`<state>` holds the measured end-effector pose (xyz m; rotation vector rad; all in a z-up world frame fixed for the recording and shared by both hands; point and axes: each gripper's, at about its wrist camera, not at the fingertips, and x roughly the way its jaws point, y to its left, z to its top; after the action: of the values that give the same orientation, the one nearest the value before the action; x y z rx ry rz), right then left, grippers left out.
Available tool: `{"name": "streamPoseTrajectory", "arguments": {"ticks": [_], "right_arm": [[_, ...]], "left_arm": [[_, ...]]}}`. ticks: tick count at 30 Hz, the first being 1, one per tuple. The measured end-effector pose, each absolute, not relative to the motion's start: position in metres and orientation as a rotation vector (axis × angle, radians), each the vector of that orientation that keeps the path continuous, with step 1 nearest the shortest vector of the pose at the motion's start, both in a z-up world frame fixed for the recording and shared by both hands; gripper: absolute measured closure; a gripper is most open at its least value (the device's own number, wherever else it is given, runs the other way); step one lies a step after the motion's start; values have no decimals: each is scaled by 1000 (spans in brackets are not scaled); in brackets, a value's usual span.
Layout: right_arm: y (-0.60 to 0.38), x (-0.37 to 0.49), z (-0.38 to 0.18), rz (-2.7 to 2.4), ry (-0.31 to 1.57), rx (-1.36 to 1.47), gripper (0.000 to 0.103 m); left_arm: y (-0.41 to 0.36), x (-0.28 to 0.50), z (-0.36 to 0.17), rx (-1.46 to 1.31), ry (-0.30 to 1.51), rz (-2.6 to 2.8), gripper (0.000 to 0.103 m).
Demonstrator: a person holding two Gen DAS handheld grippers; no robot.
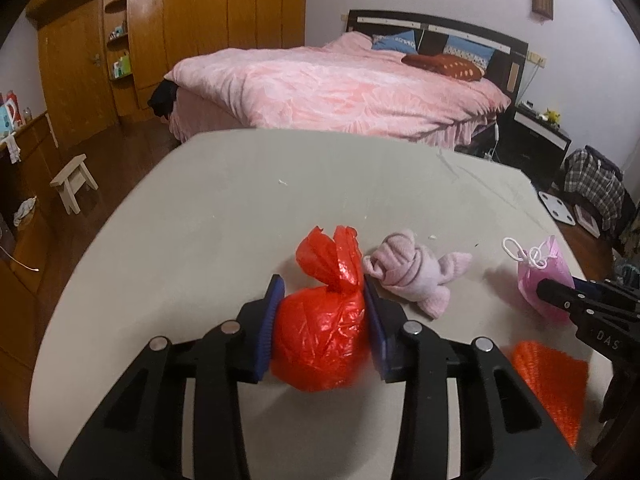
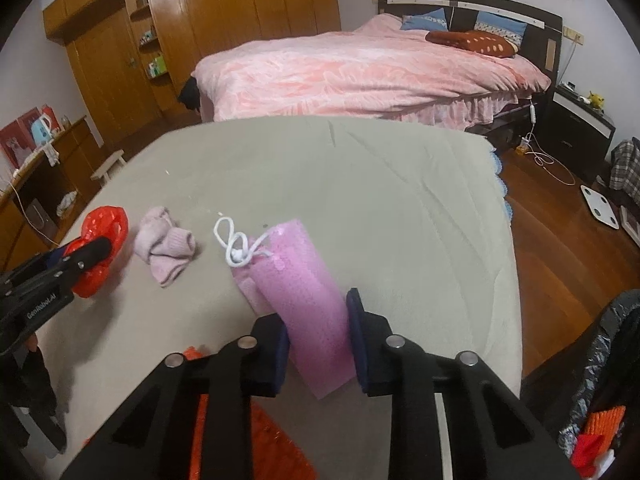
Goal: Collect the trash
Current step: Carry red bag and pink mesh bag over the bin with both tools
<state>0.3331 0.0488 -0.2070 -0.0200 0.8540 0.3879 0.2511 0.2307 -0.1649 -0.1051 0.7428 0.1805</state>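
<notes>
My left gripper (image 1: 322,316) is shut on a tied red plastic bag (image 1: 322,336), its blue pads pressing both sides, just above the grey table (image 1: 224,216). The bag also shows in the right wrist view (image 2: 102,240). My right gripper (image 2: 318,332) is shut on a pink foam sleeve (image 2: 304,284) with a white string (image 2: 236,240) at its far end; the sleeve shows in the left wrist view (image 1: 542,272). A rolled pink sock (image 1: 408,270) lies on the table between the two grippers and shows in the right wrist view (image 2: 164,246).
An orange mesh piece (image 1: 548,380) lies on the table's near edge by my left gripper. A black trash bag (image 2: 608,364) hangs at the right of the table. Behind the table stands a bed with a pink cover (image 1: 332,84). A small stool (image 1: 74,182) stands on the floor at left.
</notes>
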Motion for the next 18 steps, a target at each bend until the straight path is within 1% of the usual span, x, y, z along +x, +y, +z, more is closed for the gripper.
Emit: {"name": "streamPoseTrajectory", "arguments": {"ticks": [10,18], "right_arm": [[43,318,-169,419,785,33,77],[38,302,-151,432,753,49,77]], "left_arm": [[213,229,-122,-88,649,183,66],[198,214,-105,-90,623,172,66]]}}
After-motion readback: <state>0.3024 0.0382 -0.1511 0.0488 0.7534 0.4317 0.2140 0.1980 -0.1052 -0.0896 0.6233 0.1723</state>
